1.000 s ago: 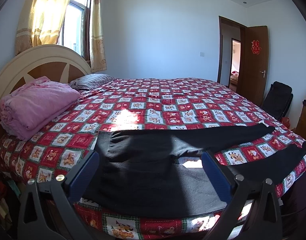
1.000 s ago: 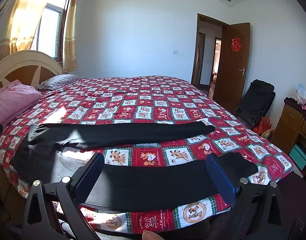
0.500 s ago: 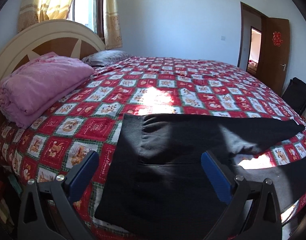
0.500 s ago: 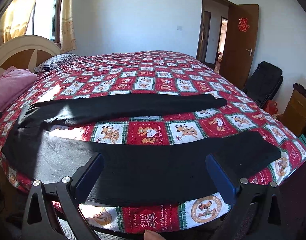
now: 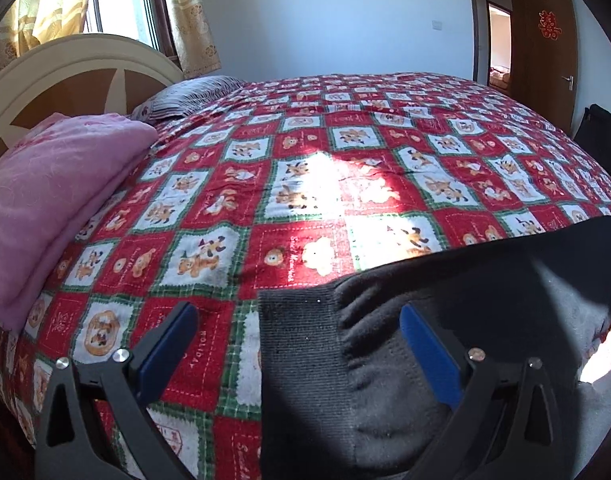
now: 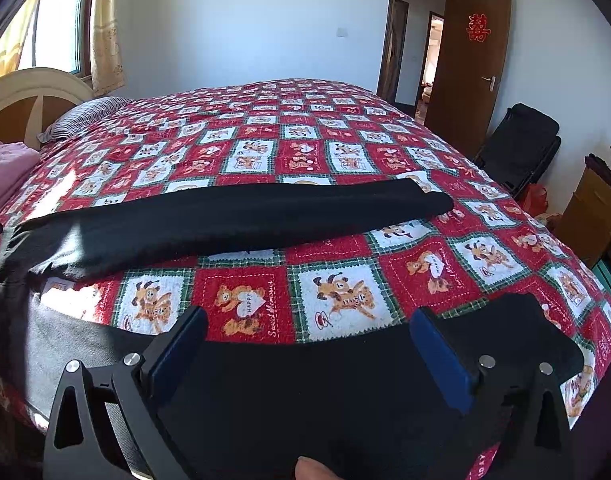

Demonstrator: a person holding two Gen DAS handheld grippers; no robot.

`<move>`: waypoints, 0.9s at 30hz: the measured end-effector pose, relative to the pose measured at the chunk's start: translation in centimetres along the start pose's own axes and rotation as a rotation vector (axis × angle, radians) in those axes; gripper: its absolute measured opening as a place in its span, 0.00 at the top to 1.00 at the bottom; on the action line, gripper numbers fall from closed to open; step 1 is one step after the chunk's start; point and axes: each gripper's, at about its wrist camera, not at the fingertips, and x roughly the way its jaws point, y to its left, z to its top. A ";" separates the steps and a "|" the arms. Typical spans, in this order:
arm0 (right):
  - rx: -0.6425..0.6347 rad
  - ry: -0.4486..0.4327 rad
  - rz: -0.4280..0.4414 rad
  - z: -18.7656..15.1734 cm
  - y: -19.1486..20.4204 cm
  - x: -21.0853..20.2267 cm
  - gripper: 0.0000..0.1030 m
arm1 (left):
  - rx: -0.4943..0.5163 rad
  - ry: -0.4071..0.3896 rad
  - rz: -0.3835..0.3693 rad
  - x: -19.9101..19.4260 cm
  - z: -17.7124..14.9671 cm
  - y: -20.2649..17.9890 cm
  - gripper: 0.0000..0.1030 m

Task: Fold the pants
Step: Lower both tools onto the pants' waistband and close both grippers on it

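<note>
Black pants [image 6: 233, 220] lie spread flat near the front edge of a bed with a red patterned bedspread [image 5: 345, 152]. In the left wrist view the waistband end [image 5: 301, 356] lies between the wide-apart fingers of my open left gripper [image 5: 299, 344], which hovers low over it. In the right wrist view the far leg stretches across the bed and the near leg [image 6: 325, 392] runs under my open right gripper [image 6: 307, 344], close to its hem [image 6: 545, 340]. Neither gripper holds cloth.
A folded pink blanket [image 5: 45, 200] and striped pillow [image 5: 185, 96] lie by the headboard [image 5: 77, 64] on the left. A black chair [image 6: 521, 144], wooden cabinet [image 6: 601, 208] and open door [image 6: 473, 72] stand right of the bed. A fingertip [image 6: 313, 470] shows at the bottom edge.
Both grippers have moved forward and down toward the pants. The left one now sits over the waistband, the right over the near leg. Both stay open.
</note>
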 end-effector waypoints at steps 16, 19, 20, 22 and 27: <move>0.049 0.069 -0.026 4.7 -4.0 5.3 0.30 | -0.100 0.119 -0.164 5.8 -0.3 2.1 0.44; 0.119 0.069 -0.064 6.2 -7.6 6.2 0.33 | -0.114 0.132 -0.179 6.1 -0.3 2.4 0.43; 0.145 0.069 -0.073 6.7 -8.7 6.5 0.33 | -0.125 0.142 -0.190 6.3 -0.3 2.6 0.43; 0.209 0.080 -0.077 7.7 -11.4 7.3 0.33 | -0.126 0.152 -0.203 6.4 -0.2 2.7 0.42; 0.281 0.128 -0.112 10.2 -16.5 10.5 0.33 | -0.092 0.169 -0.188 6.7 0.2 2.2 0.40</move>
